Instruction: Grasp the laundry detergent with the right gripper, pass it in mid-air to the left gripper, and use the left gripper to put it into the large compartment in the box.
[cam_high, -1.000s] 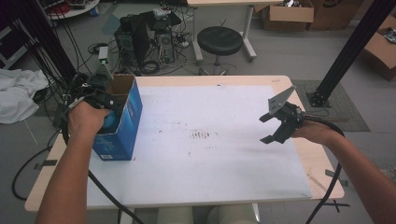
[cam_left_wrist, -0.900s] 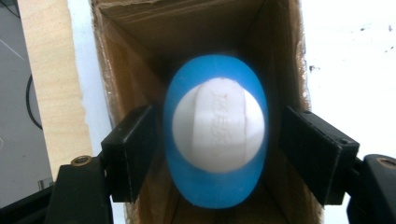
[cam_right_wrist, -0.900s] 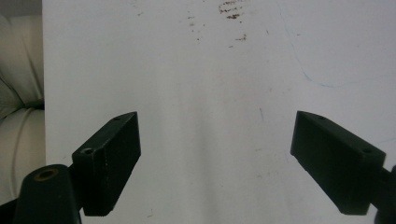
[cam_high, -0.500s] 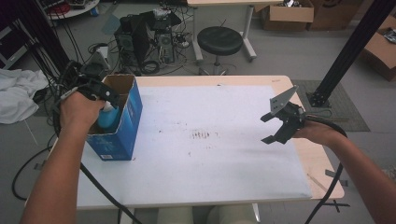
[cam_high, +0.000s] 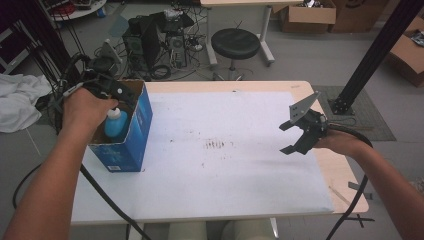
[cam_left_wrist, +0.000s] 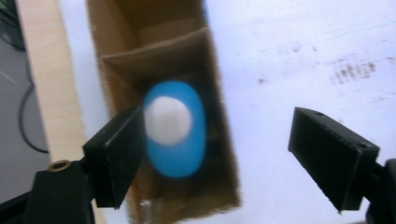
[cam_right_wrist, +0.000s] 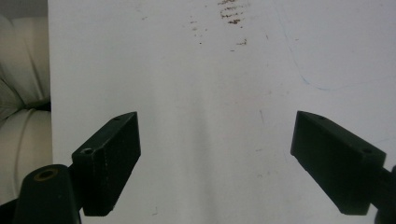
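The blue box (cam_high: 125, 137) stands near the table's (cam_high: 320, 200) left edge with the blue bottle (cam_high: 115, 125) upright inside a compartment. The left gripper (cam_left_wrist: 210, 154), whose jaws have just been opening, hangs spread above it, pinching nothing; a careless sideways pull could clip the box wall and tip it over. The right gripper (cam_high: 295, 136) waits spread and empty, well apart.

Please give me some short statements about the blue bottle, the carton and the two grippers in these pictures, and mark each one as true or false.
1. The blue bottle stands inside the blue carton. True.
2. The left gripper is shut on the bottle. False: its jaws have just been opening and now stand wide above the carton, with no pad pressing on the bottle.
3. The bottle has a white cap. True.
4. The right gripper holds a second bottle. False: its jaws are open and empty, above the white table cover.
5. The carton lies on its side in the middle of the table. False: it stands upright, its top open, near the table's left edge.
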